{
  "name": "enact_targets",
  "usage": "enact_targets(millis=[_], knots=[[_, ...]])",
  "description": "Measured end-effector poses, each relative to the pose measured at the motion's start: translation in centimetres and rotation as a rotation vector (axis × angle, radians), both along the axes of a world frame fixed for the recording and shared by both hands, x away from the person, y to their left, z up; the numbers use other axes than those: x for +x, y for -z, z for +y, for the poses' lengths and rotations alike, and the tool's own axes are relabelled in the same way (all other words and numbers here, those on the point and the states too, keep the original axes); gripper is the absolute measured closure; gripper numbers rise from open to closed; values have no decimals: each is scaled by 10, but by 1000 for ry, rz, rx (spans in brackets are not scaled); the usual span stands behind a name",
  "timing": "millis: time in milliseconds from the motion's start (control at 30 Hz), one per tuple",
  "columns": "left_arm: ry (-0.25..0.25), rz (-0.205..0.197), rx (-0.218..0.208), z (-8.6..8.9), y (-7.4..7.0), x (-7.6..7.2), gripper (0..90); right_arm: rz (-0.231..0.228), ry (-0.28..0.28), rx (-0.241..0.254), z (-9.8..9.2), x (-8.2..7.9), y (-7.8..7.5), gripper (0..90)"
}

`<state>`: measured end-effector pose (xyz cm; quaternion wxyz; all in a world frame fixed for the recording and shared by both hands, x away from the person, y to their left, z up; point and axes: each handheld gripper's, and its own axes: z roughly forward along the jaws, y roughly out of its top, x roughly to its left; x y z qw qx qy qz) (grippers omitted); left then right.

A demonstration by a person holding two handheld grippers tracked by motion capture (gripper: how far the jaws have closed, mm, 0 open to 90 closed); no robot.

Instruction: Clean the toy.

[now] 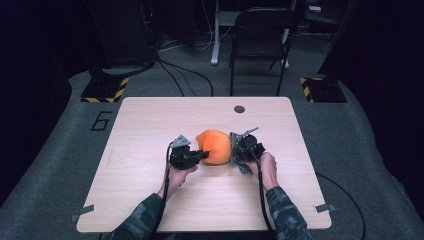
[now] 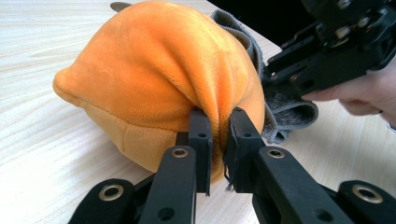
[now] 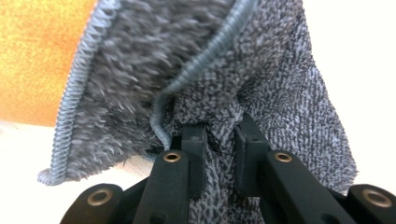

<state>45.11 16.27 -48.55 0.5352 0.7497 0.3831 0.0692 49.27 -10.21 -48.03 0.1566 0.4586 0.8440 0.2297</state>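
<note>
An orange plush toy (image 1: 215, 146) lies in the middle of the wooden table (image 1: 150, 125). My left gripper (image 1: 204, 155) is shut on a pinch of the orange plush toy (image 2: 159, 79) at its left side; the plush bulges between the two black jaws of the left gripper (image 2: 219, 140). A grey cloth (image 2: 280, 105) is pressed against the toy's right side. My right gripper (image 1: 234, 150) is shut on a fold of this grey cloth (image 3: 243, 70), with the right gripper (image 3: 219, 140) close behind it. The orange toy (image 3: 32, 56) sits beyond the cloth.
A small dark round hole (image 1: 239, 109) is in the table near its far edge. A black chair (image 1: 260, 40) stands on the floor beyond the table. Metal clips (image 1: 325, 207) sit at the near corners. Bare tabletop stretches left and right of the hands.
</note>
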Motion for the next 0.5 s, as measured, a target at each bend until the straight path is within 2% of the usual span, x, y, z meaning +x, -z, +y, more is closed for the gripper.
enact_targets(millis=[100,200,300,367,400,433,500], knots=[[2,5,-1,1,1,1,816,-42,-11,12,-5,-3,-15,771],[4,0,3,0,1,1,815,-95,-16,58,-9,-8,-36,771],[6,-4,7,0,1,1,814,-141,-49,106,-6,-17,-58,771],[5,3,0,-1,1,1,814,-161,-84,128,2,-26,-70,770],[5,3,0,-1,1,1,813,-167,-105,122,9,-30,-73,769],[7,2,3,-1,1,1,813,-182,-136,111,18,-34,-74,768],[10,-1,6,-1,1,0,813,-184,-199,94,36,-40,-72,768]])
